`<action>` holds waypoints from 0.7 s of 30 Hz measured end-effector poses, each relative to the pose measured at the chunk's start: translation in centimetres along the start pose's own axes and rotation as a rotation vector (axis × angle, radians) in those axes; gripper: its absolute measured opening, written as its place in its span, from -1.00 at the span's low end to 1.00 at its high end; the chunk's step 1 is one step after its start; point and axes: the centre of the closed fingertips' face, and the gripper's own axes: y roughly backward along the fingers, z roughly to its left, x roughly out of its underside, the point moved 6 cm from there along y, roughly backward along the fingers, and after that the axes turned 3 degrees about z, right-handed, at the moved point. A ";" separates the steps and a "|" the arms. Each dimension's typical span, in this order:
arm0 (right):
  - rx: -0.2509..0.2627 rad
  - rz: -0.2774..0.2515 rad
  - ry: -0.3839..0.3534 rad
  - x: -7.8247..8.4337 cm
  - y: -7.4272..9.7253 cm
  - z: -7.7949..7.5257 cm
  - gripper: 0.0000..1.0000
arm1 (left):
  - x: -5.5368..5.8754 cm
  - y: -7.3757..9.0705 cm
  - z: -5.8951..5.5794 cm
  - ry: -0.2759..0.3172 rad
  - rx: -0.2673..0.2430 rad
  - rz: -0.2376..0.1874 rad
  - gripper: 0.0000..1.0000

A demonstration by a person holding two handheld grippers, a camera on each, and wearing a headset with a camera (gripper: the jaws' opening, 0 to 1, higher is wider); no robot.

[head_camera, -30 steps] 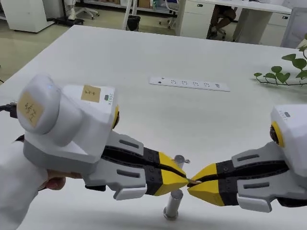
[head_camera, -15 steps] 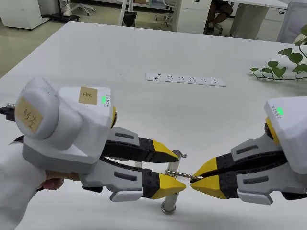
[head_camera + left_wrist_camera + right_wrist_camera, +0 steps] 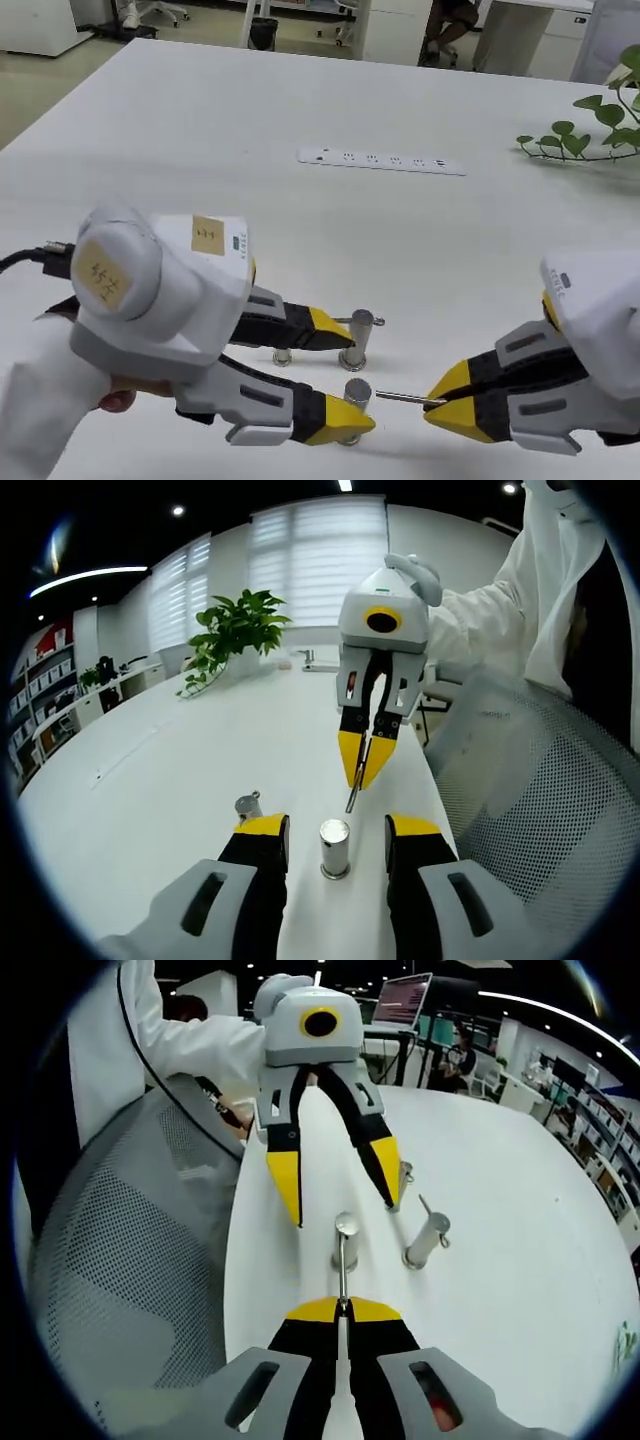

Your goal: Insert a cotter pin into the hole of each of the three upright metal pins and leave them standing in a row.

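Observation:
My left gripper (image 3: 354,380) is open, its yellow jaws on either side of an upright metal pin (image 3: 357,393) without touching it. Facing it from the right, my right gripper (image 3: 438,402) is shut on a thin cotter pin (image 3: 401,398) whose free end points at that metal pin's top, just short of it. In the left gripper view the metal pin (image 3: 335,848) stands between my jaws and the right gripper (image 3: 364,763) hangs above it. A second metal pin (image 3: 359,337) carries a cotter pin. A third (image 3: 283,355) is partly hidden behind the left gripper.
A white power strip (image 3: 380,160) lies across the middle of the white table (image 3: 200,140). Green plant sprigs (image 3: 585,135) reach in at the far right. A mesh chair (image 3: 130,1260) and a person in white stand off the near table edge.
The left gripper, shut tip to tip with the right one a second ago, has opened and now straddles the front metal pin. The right gripper still holds the cotter pin.

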 end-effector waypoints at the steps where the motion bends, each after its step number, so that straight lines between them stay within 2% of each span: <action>1: 0.000 0.002 -0.006 0.1 -0.1 0.0 -1.00 | 0.2 -0.2 0.0 -0.006 0.004 0.006 -0.28; 3: 0.007 0.005 -0.005 0.1 -0.1 0.1 -1.00 | 0.5 -0.5 0.0 -0.019 0.005 0.034 -0.31; 5: 0.010 0.008 -0.010 0.2 -0.1 0.0 -1.00 | 0.7 -0.6 0.2 -0.048 -0.014 0.057 -0.41; 7: 0.010 0.010 -0.015 0.3 -0.2 0.0 -1.00 | 0.8 -0.9 0.1 -0.047 0.000 0.059 -0.48; 11: 0.014 0.012 -0.022 0.3 -0.3 -0.1 -1.00 | 0.9 -1.1 0.3 -0.063 0.001 0.069 -0.47; 13: 0.013 0.009 -0.026 0.2 -0.4 0.0 -1.00 | 1.0 -1.2 0.3 -0.070 0.006 0.077 -0.52; 16: 0.013 0.006 -0.028 0.2 -0.6 0.1 -1.00 | 1.0 -1.3 0.3 -0.065 0.010 0.077 -0.78; 21: 0.019 0.008 -0.034 0.1 -0.8 0.0 -1.00 | 1.0 -1.4 0.2 -0.059 0.010 0.095 -0.80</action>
